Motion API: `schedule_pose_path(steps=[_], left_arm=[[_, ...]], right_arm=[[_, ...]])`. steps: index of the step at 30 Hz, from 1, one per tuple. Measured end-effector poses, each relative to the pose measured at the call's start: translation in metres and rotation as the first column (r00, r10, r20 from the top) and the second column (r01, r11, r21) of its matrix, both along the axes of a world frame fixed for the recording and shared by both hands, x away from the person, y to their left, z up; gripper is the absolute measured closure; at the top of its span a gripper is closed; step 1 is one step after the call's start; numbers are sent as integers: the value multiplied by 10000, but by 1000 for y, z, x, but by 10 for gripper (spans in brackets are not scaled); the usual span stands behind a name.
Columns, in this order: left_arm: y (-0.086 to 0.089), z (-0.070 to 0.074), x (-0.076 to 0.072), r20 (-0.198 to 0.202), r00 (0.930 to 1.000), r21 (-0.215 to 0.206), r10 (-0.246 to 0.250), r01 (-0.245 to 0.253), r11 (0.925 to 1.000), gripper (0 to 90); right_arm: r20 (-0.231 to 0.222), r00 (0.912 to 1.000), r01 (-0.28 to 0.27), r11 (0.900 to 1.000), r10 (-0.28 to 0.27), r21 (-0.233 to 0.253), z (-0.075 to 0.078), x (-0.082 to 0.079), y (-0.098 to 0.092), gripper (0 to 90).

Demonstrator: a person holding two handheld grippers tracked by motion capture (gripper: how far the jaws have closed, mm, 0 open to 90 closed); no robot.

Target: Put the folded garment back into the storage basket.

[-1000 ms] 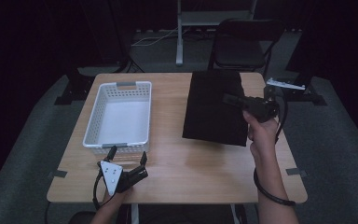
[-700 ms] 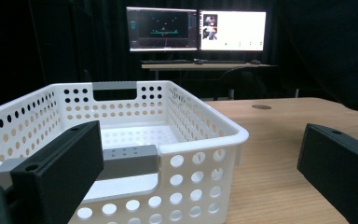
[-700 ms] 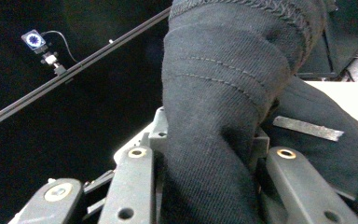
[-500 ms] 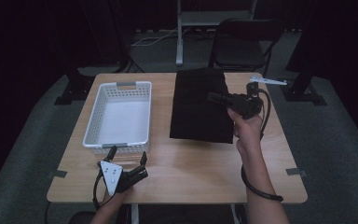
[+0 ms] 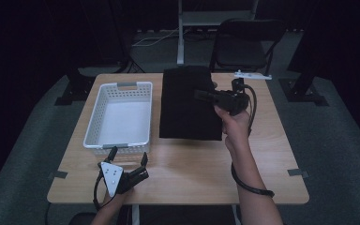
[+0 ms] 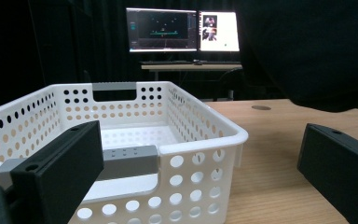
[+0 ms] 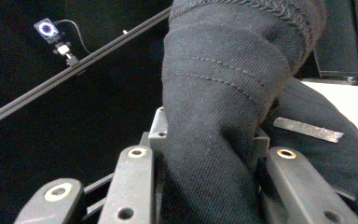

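I read the right claw (image 5: pixel 205 95) as clamped on the black garment (image 5: pixel 187 105): in the right gripper view its two jaws stand close on either side of a thick bunched fold of the cloth (image 7: pixel 223 107), which rises between them. The fabric there is a dark, tightly woven twill with rows of visible stitching and a rolled, hemmed edge at twelve o'clock in that view; a narrow grey strip (image 7: pixel 307 129) lies on the cloth toward three o'clock. In the high view the garment presents as a flat, near-rectangular black panel, taller than wide, with no print or pattern that I can make out. It occupies the middle of the bench (image 5: pixel 281 140), just beside the white basket (image 5: pixel 119 115), which sits at its nine o'clock. The right claw grips it on the three o'clock edge, in the upper half, and I cannot tell how much of the panel rests on the bench surface. My left claw (image 5: pixel 127 157) sits toward six o'clock of the basket, near the front bench edge, jaws spread wide apart and holding nothing; in the left gripper view the basket wall (image 6: pixel 191 158) with its round perforations stands between those jaws, and the dark mass of the garment (image 6: pixel 307 51) shows toward two o'clock.
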State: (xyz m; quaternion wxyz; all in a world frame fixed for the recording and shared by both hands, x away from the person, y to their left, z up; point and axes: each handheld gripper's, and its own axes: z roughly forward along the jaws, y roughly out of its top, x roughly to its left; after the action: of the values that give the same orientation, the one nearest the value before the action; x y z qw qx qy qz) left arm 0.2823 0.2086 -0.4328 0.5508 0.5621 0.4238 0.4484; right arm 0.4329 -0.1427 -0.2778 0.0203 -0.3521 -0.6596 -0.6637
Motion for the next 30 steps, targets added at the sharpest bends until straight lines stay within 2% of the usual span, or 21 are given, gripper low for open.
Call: schedule_pose_path(steps=[15,30], left_arm=[[0,0,0,16,10000,-13,-65,65,10000,15],[0,0,0,37,9999,-18,-98,98,10000,15]], right_arm=[[127,9990,-426,9988,423,247,9,9,29,673],[172,9961,-868,9955,862,375,14,22,68,672]])
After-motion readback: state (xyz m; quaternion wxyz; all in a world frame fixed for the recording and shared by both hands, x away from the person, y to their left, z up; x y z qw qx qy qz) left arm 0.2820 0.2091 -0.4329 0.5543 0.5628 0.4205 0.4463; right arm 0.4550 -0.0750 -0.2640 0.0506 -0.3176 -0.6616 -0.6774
